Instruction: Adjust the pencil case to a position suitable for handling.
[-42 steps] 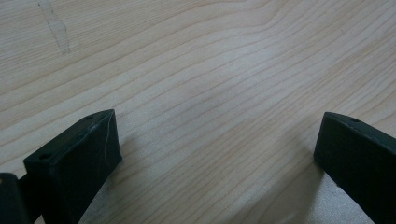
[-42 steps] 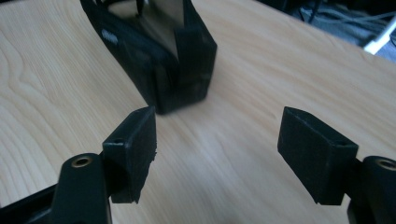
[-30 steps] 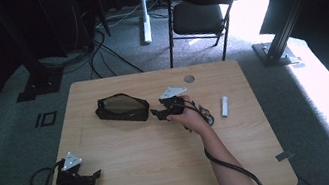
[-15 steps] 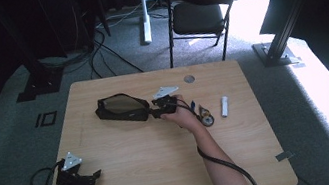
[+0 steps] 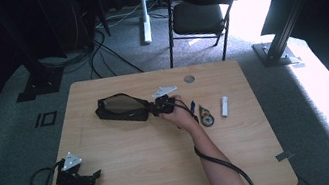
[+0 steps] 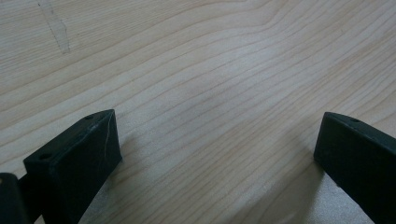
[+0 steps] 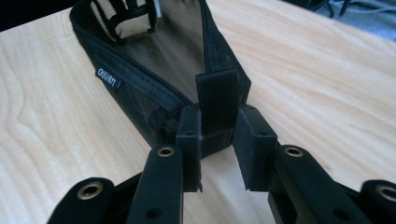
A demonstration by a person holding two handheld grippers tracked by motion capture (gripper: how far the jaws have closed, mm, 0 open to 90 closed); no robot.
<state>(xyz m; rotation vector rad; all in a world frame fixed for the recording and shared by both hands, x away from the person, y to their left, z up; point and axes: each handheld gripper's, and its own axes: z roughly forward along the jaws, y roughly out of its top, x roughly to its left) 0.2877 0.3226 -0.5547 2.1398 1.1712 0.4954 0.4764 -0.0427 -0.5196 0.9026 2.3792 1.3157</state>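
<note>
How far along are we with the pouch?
Done: the pouch lies open on the table. In hand: the right gripper has just been closing on the pouch's end tab. Left: the pen, round item and white tube lie outside; the left gripper rests open.

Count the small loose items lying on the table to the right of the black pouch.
3: a dark pen nearest the right gripper, a round keyring-like item beside it, and a white tube farthest right. The person's forearm may hide others.

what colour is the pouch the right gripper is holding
Black pouch, brownish inside; clearest in the right gripper view.
</note>
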